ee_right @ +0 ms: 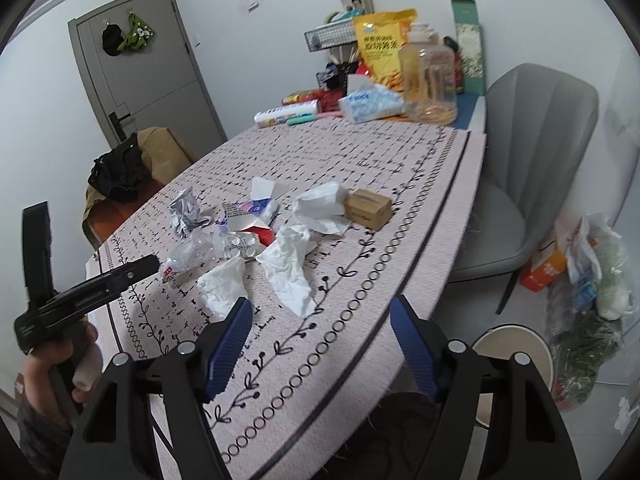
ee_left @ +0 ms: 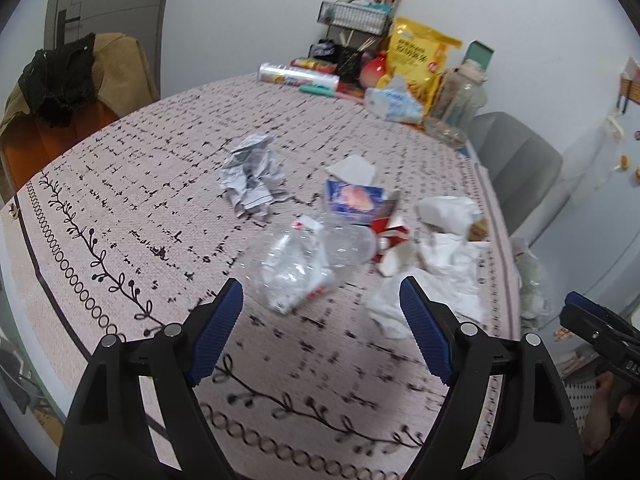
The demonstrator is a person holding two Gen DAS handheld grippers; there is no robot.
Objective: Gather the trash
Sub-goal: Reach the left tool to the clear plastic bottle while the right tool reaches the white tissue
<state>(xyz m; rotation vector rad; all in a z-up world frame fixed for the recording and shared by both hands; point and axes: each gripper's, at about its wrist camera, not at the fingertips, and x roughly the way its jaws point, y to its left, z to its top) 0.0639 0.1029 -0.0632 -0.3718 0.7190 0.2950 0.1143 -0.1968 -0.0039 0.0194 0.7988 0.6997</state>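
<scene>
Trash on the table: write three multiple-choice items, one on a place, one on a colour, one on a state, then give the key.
1. Where does the small brown cardboard box lie?
A. on the floor
B. on the table near its edge, beside the grey chair
C. on the orange chair

2. What colour are the pads of the left hand-held gripper?
A. blue
B. red
C. green

3. How do the jaws of the right hand-held gripper stand?
A. shut on a tissue
B. shut on nothing
C. open, holding nothing

Key: 1 B, it sits on the patterned tablecloth by the grey chair. 2 A, the ribbed pads show blue. 3 C, the fingers stand wide apart with only tablecloth between them.
</scene>
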